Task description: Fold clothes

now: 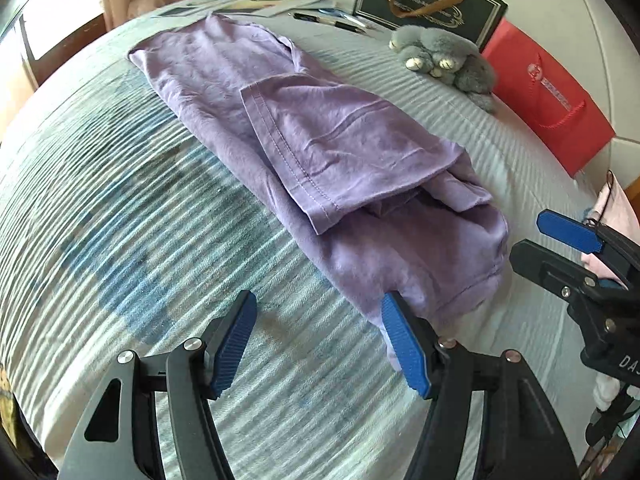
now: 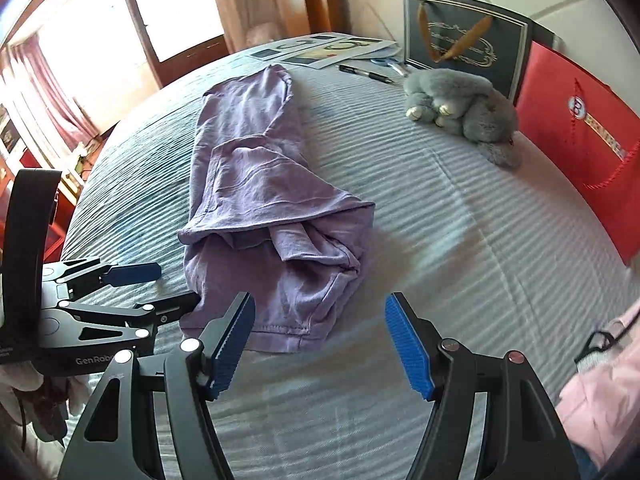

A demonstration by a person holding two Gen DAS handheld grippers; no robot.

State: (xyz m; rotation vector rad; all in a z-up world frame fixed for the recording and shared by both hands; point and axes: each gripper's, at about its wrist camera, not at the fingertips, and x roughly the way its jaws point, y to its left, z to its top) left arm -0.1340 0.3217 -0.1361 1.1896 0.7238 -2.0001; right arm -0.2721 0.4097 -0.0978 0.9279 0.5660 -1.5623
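Blue ribbed pads of the left hand-held gripper (image 1: pixel 318 344) stand wide apart, holding nothing, with one pad just at the near hem of the lilac cotton garment (image 1: pixel 304 148). The right hand-held gripper (image 2: pixel 320 346) is spread open and empty too, hovering just short of the same near end. The garment lies on the pale striped bedspread (image 2: pixel 460 248) as a long narrow band running away from the cameras, with a hemmed panel laid back over its middle and loose, bunched layers at the near end.

With the sides apparently already turned in, what seems left is a lengthwise fold. To do it well, each gripper should probably take a near corner through all the layers, since the rumpled near end could slip apart if only the top sheet is caught, and both should lift evenly so the band stays straight.

Room is open to the left and right of the cloth. At the far end lie a black pen (image 2: pixel 366 73) and printed papers (image 2: pixel 320 50), and the grey plush toy (image 2: pixel 464 110) sits to the far right, well apart.
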